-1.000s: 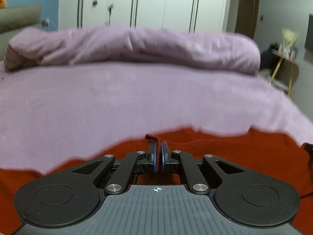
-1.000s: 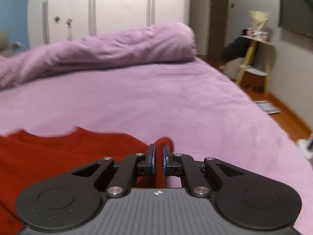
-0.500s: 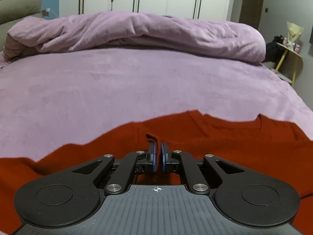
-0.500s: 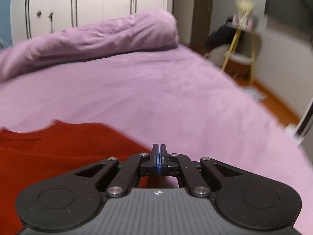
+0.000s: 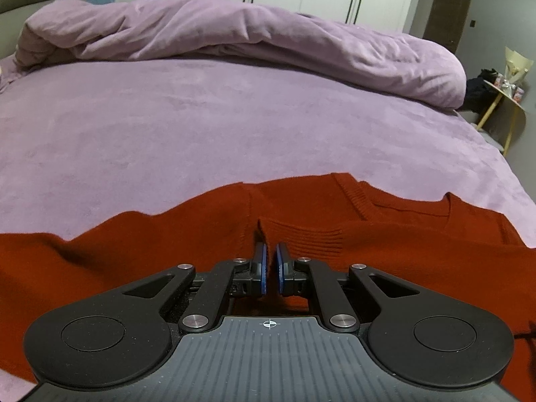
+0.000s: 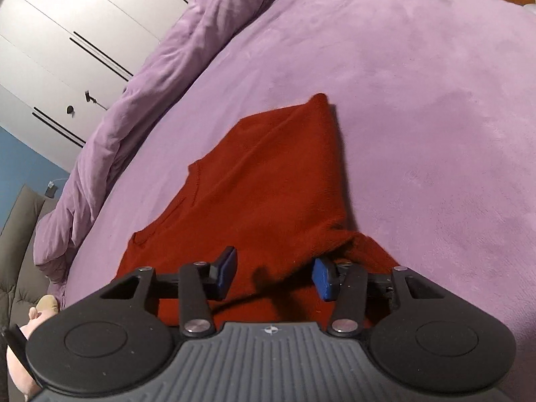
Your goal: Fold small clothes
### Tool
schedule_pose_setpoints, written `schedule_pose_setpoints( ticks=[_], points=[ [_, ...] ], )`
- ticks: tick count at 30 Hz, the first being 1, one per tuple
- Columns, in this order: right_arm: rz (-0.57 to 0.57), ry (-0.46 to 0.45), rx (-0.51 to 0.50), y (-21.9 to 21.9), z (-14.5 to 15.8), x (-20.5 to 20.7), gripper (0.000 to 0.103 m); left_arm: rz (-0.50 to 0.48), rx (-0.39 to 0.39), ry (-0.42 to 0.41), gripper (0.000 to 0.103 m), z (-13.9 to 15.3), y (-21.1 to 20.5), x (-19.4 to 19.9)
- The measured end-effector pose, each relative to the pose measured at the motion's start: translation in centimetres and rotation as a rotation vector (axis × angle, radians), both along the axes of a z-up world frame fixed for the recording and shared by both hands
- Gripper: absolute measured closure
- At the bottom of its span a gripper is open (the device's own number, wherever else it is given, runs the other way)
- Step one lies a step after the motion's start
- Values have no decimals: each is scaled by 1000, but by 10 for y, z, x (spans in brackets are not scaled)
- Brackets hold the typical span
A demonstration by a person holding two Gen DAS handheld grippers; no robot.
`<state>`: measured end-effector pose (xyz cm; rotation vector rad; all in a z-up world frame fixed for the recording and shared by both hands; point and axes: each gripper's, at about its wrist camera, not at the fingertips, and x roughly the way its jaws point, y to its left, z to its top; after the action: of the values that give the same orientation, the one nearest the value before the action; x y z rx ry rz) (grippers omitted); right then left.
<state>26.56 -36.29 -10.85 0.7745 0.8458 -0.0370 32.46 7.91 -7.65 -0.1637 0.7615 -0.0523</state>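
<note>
Red knit sweater [image 5: 207, 234] lay spread on the purple bedspread [image 5: 234, 127], near the edge of the bed closest to me, neckline toward the rumpled duvet [image 5: 234, 33] at the far side. From the right wrist view the same sweater [image 6: 268, 174] showed one side already turned in over the body, its folded edge running straight toward the far corner.

Left gripper [image 5: 270, 261]: jaws pressed nearly together, pinching a ribbed cuff [image 5: 301, 238], or so it looked; a thin ridge of knit stood up just ahead of the tips. That cuff rested on the chest below the neckline.

Right gripper [image 6: 274, 274]: jaws were opening, pads stood well apart with red fabric under and between them but not pressed by either pad. I judged it to be letting go of a fold it had just laid down.

Step in hand, as I read it: sleeve and side folds inward. Next move would call for releasing the cuff flat on the body without dragging the layer beneath, then taking a fresh grip for the crosswise fold.

Hard to make out: the hem and near half of the sweater were hidden behind both gripper bodies. Whether the left pads actually held cloth or only touched it, I could not tell for certain. A pale, rounded object [image 6: 37, 308] at the lower left of the right view was cut off and unidentifiable.
</note>
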Motion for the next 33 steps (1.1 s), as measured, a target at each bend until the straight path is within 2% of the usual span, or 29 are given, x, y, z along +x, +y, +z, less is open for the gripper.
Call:
schedule_pose_setpoints(
  ticks=[2,5,6,7,8,9,13,14,16,19,20,22,23,24,26,27,29,30,32,33],
  points=[
    [0,28,-42,2,0,-8,57,3,-1,6,95,-3,1,0],
    [-22,1,-42,3,-3,-12,60,9,-8,20,96,-7,1,2],
    [-35,3,-42,3,-4,-8,68,11,-14,19,97,-7,1,2],
    [-45,-9,-50,2,-7,-2,83,14,-24,13,97,-5,1,1],
    [-37,-16,-78,2,-7,5,92,16,-33,2,98,-3,1,0],
    [-23,-17,-121,3,-6,10,97,14,-42,-11,98,-1,2,-2],
    [-57,-159,-485,15,9,8,98,2,-6,-30,100,-2,-3,-3],
    [-65,-156,-524,17,5,8,98,-2,0,-13,100,-6,-4,-1],
    [-35,-110,-502,15,-10,8,97,1,8,18,100,-13,-6,1],
    [59,-113,-523,20,-6,2,93,4,6,21,97,-8,-6,-6],
    [79,-106,-521,21,-2,0,92,-11,-4,18,92,-5,-6,-9],
    [109,-108,-491,17,11,-8,88,-55,-8,11,74,1,-10,-14],
    [119,-130,-484,17,18,-12,88,-74,-9,20,56,2,-13,-15],
    [125,-161,-491,17,26,-20,88,-90,-22,35,46,1,-15,-14],
    [126,-212,-512,21,37,-26,86,-112,-71,81,47,-5,-16,-9],
    [119,-236,-516,22,41,-27,81,-109,-100,101,47,-9,-16,-5],
    [112,-234,-507,22,44,-22,78,-90,-127,102,51,-11,-15,-3],
    [109,-222,-497,22,44,-18,78,-79,-140,103,66,-10,-15,-2],
    [104,-227,-470,19,43,-11,78,-83,-178,119,88,-11,-14,1],
    [104,-229,-469,18,43,-9,78,-76,-179,130,92,-13,-14,4]
  ],
)
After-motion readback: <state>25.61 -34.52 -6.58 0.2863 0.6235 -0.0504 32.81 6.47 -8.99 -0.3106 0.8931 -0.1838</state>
